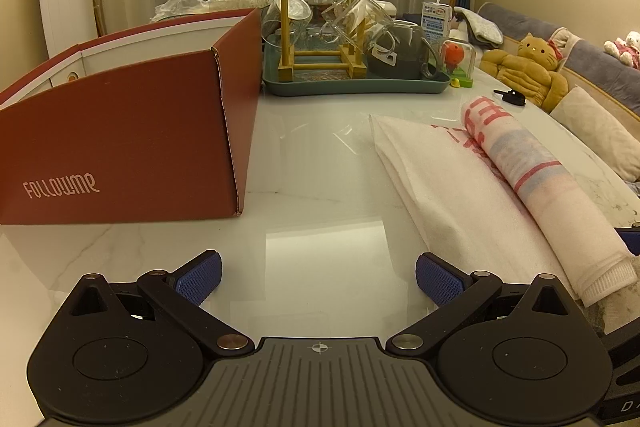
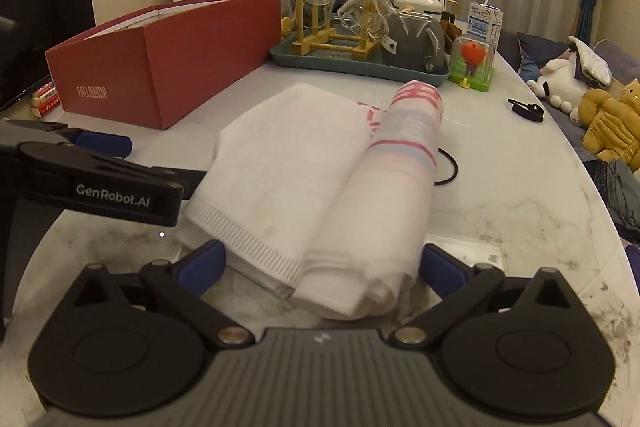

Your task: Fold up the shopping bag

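Note:
The white shopping bag (image 1: 448, 187) (image 2: 280, 155) with red print lies flat on the marble table (image 1: 320, 147). Its right side is rolled into a thick tube (image 1: 536, 183) (image 2: 400, 171) that points away from me. My right gripper (image 2: 322, 267) stands open at the bag's near end. The hemmed edge and the roll lie between its blue pads (image 2: 204, 263), which do not press on the cloth. My left gripper (image 1: 318, 275) (image 2: 106, 145) is open over bare tabletop, just left of the bag, with nothing between its fingers.
A red cardboard box (image 1: 120, 131) (image 2: 180, 67) stands left of the bag. Behind it is a teal tray (image 1: 352, 89) (image 2: 360, 65) of glassware. A black hair tie (image 2: 450, 167) and a black clip (image 2: 526, 111) lie to the right. Plush toys (image 1: 528, 67) sit beyond the table's right edge.

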Demonstrator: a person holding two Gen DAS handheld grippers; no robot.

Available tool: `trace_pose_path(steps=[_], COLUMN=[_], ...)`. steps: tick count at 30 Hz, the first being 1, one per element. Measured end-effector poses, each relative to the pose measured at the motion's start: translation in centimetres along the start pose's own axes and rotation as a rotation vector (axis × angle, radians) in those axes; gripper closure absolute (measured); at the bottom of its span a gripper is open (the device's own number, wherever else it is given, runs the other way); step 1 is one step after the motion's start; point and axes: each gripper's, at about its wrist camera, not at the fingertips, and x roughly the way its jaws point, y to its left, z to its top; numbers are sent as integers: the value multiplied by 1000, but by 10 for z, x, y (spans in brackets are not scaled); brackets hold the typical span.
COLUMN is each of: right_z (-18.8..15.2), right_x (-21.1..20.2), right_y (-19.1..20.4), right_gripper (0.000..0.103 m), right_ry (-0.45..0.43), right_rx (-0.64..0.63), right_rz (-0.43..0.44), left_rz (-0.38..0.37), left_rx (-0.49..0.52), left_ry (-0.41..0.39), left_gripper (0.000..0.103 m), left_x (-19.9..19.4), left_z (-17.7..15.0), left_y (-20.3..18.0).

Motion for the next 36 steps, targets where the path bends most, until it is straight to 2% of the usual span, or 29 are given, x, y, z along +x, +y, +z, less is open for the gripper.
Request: trace_pose_path(steps=[36], right_z=[-2], right_x=[-2], right_y=[-1], right_gripper=[0], right_ry=[-2], right_rx=[1], right_rz=[2], left_rz=[0], left_rx=[0], left_ry=[0], left_gripper=[0], left_x=[0], left_z=[0], left_y=[0])
